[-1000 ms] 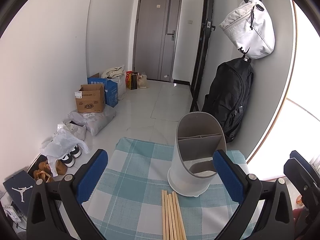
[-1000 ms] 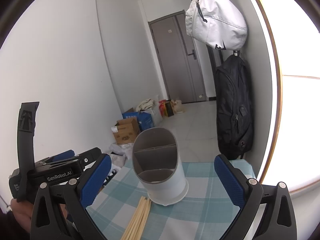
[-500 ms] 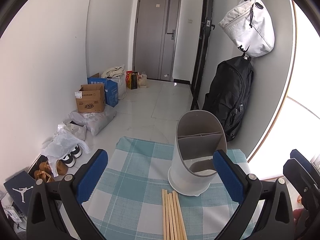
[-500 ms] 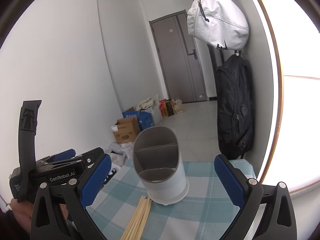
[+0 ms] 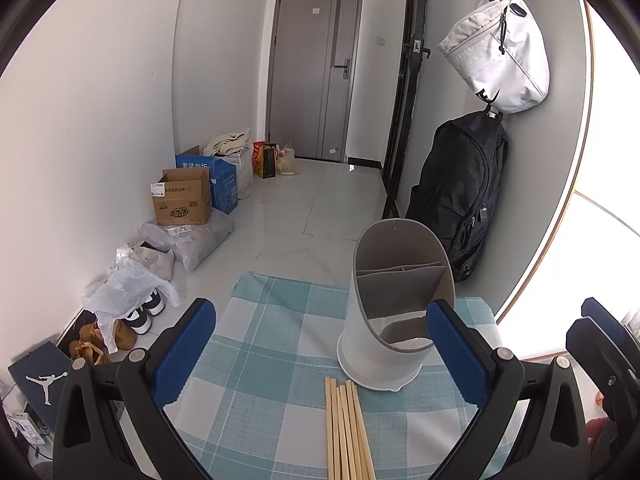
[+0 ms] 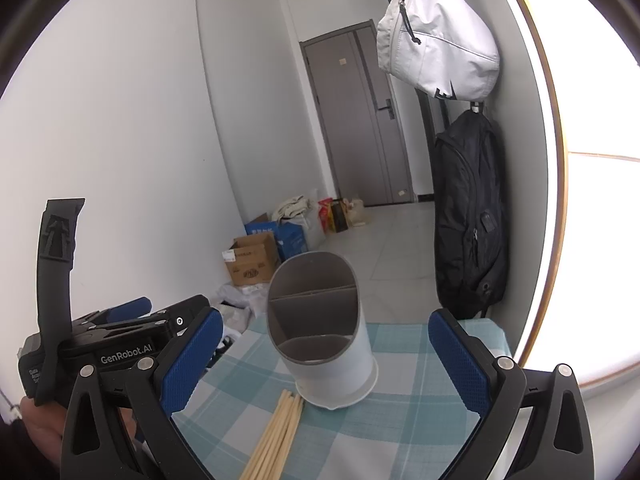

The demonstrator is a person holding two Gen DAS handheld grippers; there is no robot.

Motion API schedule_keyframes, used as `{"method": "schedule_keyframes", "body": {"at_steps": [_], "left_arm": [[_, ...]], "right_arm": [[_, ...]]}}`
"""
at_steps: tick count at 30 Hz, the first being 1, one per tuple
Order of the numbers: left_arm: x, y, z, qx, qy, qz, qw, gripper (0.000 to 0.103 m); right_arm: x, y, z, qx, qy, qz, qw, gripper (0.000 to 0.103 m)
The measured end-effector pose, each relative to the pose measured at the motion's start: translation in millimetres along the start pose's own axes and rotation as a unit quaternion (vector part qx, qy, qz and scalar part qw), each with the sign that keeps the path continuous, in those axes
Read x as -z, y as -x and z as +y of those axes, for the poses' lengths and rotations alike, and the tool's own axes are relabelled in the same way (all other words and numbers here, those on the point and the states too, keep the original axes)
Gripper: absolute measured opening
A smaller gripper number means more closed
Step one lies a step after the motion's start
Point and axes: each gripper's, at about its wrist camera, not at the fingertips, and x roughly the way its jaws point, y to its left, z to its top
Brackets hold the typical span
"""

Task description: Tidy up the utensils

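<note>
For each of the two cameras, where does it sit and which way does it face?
Left wrist: on the left gripper, facing over the checked tablecloth toward the door; the right gripper shows at the right edge.
Right wrist: on the right gripper, same direction from further right; the left gripper and a hand show at lower left.
Shared: utensil holder, chopsticks.

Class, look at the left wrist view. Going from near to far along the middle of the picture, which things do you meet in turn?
Wooden chopsticks → white utensil holder → far edge of the checked tablecloth → tiled floor → grey door.
</note>
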Motion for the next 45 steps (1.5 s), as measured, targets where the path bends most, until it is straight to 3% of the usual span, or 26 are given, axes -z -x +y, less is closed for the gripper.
{"method": "schedule_keyframes", "body": {"at_steps": [26,32,35,40,45], "left_arm": [[4,-7,7,0.008,0.009,0.026,0.9996,0.102],[7,-18,31,0.015,0.033,0.060,0.9975,0.102],[9,-27,44,0.006,0.042,0.079,0.9960,0.102],[18,-45,66,-0.006,0.059,0.117,0.9914,0.102],[26,-56,80,-0.007,0.064,0.150,0.9867,0.102]], "right_arm": [[4,-13,5,-0.015,-0.008,0.021,1.000,0.103],[17,-45,16,-0.035,-0.009,0.093,0.995,0.103],[32,-67,20,-0.055,-0.016,0.152,0.987,0.095],[68,-116,23,-0.070,-0.052,0.280,0.956,0.077],[97,-153,23,-0.053,-0.074,0.363,0.927,0.051]]}}
